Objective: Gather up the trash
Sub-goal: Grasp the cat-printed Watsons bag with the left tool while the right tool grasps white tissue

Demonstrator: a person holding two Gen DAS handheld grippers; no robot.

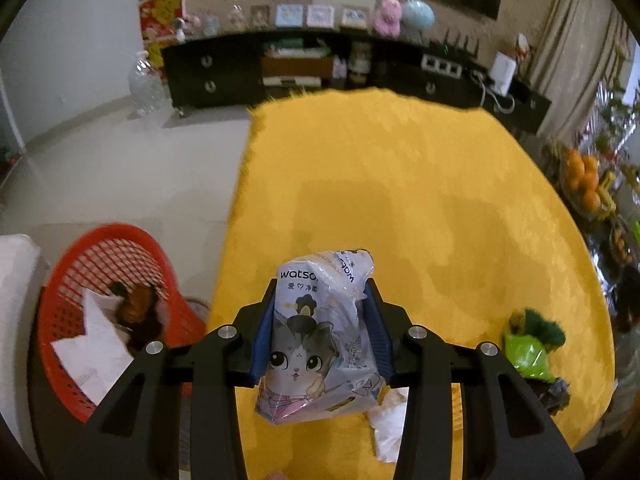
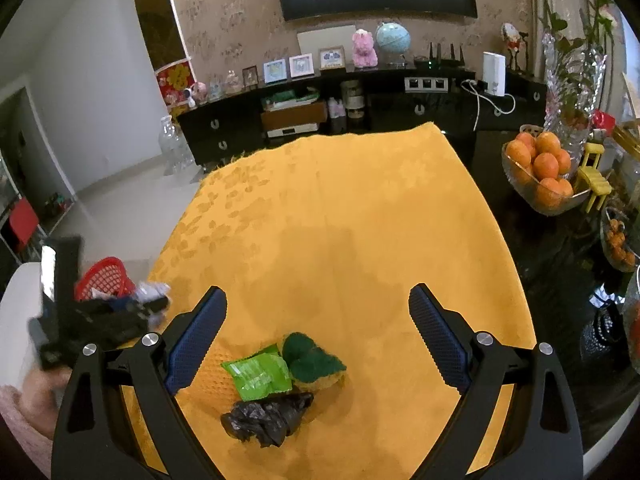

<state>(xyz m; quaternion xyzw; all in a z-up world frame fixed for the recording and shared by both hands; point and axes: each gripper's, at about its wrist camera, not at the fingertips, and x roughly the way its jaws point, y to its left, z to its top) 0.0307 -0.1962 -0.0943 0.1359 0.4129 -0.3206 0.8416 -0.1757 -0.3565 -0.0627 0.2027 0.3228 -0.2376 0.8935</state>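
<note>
My left gripper (image 1: 322,292) is shut on a plastic tissue packet with a cartoon cat (image 1: 320,340), held above the yellow tablecloth (image 1: 400,184). A red mesh basket (image 1: 96,280) sits to its left, below table level, holding white paper and a brown scrap. A crumpled white tissue (image 1: 388,424) lies under the packet. My right gripper (image 2: 318,300) is open over a green wrapper (image 2: 258,374), a green-and-yellow sponge (image 2: 312,360) and a crumpled black bag (image 2: 266,420). The left gripper (image 2: 100,320) shows blurred at the left, next to the red basket (image 2: 106,278).
A glass bowl of oranges (image 2: 540,168), a crystal vase (image 2: 572,92) and small dishes stand on the dark table at the right. A black TV cabinet (image 2: 360,104) with frames and a globe runs along the far wall. Tiled floor lies to the left.
</note>
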